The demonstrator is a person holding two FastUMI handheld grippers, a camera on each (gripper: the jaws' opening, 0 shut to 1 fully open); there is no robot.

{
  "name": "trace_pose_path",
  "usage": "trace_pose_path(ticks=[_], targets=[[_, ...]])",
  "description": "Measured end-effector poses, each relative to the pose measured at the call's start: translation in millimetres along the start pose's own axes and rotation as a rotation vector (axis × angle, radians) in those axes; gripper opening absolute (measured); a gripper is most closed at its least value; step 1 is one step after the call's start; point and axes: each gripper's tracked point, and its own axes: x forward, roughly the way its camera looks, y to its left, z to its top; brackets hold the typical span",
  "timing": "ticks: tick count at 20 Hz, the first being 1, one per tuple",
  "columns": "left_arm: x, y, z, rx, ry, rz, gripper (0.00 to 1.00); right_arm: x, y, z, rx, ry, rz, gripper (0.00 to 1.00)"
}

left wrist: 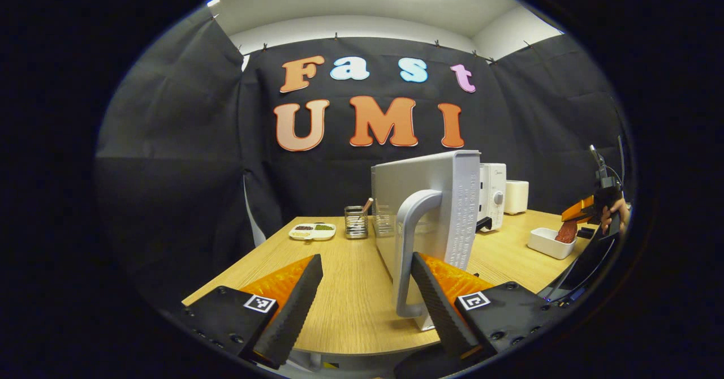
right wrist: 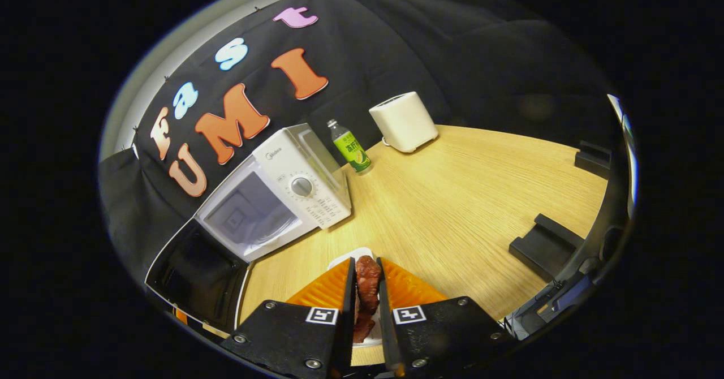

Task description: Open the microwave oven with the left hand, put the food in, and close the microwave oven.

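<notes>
ahead of my grippers the one table (right wrist: 452, 198) carries one microwave (right wrist: 294, 181), up and left of my right gripper (right wrist: 366, 288); its door (left wrist: 430, 209) is swung wide, standing edge-on just ahead of my left gripper (left wrist: 367, 288), so the cavity is free for loading. my left gripper is released, fingers spread, with the door handle (left wrist: 410, 243) just inside its right finger, i judge to keep the door parked open. my right gripper is clenched on the one piece of food (right wrist: 366, 280), lifted over its white dish (right wrist: 348, 260), i judge ready to carry in. further off: one toaster (right wrist: 404, 120), one bottle (right wrist: 350, 148).
</notes>
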Motion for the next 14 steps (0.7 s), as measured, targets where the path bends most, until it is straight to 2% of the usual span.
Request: trace_pose_path(ticks=[1,6,7,8,9,13,14], targets=[[0,8,2,0.007,-0.003,0.026,1.00,-1,5,1,-0.017,0.003,0.003,0.20],[-4,45,18,0.001,-0.034,0.107,1.00,-5,15,2,-0.167,-0.009,-0.022,0.18],[-4,52,18,0.001,-0.025,0.119,0.94,-6,19,3,-0.192,-0.008,-0.022,0.18],[-7,58,17,0.007,-0.023,0.132,0.95,-9,23,5,-0.212,-0.015,-0.022,0.18],[-10,61,18,0.013,-0.027,0.139,1.00,-11,29,9,-0.231,-0.027,-0.018,0.18],[-15,74,25,0.006,-0.043,0.150,1.00,-20,58,25,-0.296,-0.075,0.013,0.18],[-15,78,24,0.009,-0.040,0.157,0.94,-20,66,31,-0.311,-0.090,0.016,0.18]])
